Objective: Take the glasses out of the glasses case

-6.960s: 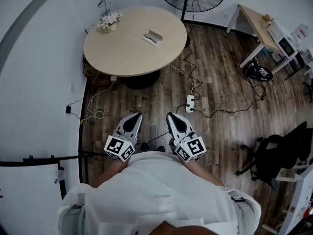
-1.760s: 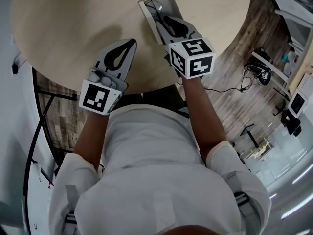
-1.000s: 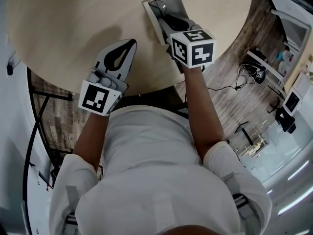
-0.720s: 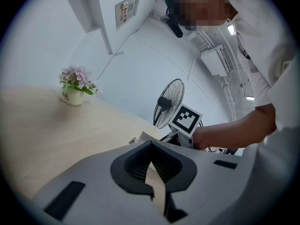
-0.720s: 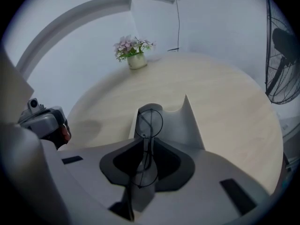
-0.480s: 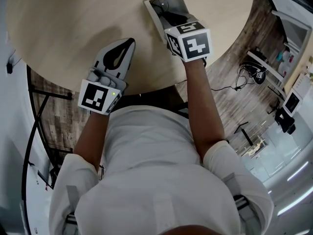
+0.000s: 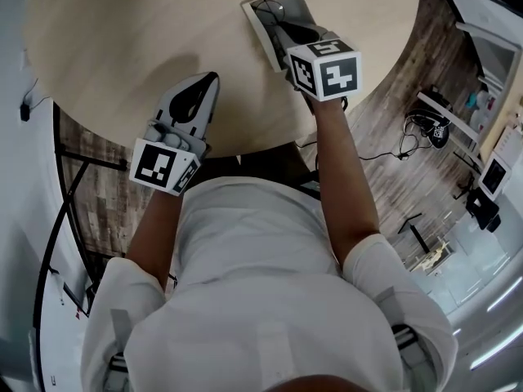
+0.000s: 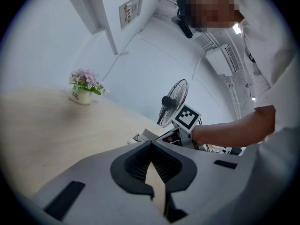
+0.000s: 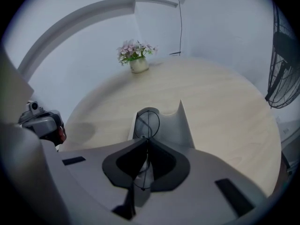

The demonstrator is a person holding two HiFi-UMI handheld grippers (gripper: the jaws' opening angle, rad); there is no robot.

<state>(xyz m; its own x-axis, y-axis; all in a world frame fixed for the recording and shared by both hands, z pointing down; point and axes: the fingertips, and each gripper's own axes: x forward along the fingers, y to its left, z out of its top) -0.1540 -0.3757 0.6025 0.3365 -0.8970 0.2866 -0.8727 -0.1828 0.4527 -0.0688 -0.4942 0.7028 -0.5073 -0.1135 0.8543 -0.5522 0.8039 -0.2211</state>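
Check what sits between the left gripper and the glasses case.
Nothing: only bare tabletop separates the left gripper from the glasses case. The head view shows the stretch most clearly.

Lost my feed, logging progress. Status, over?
Right gripper shut on glasses, inside open case. Left gripper shut, empty, over table. Nothing in the way.

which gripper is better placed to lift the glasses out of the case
Right. The right gripper is at the open case, jaws shut on the glasses. The left gripper is shut and empty over the table, apart from the case.
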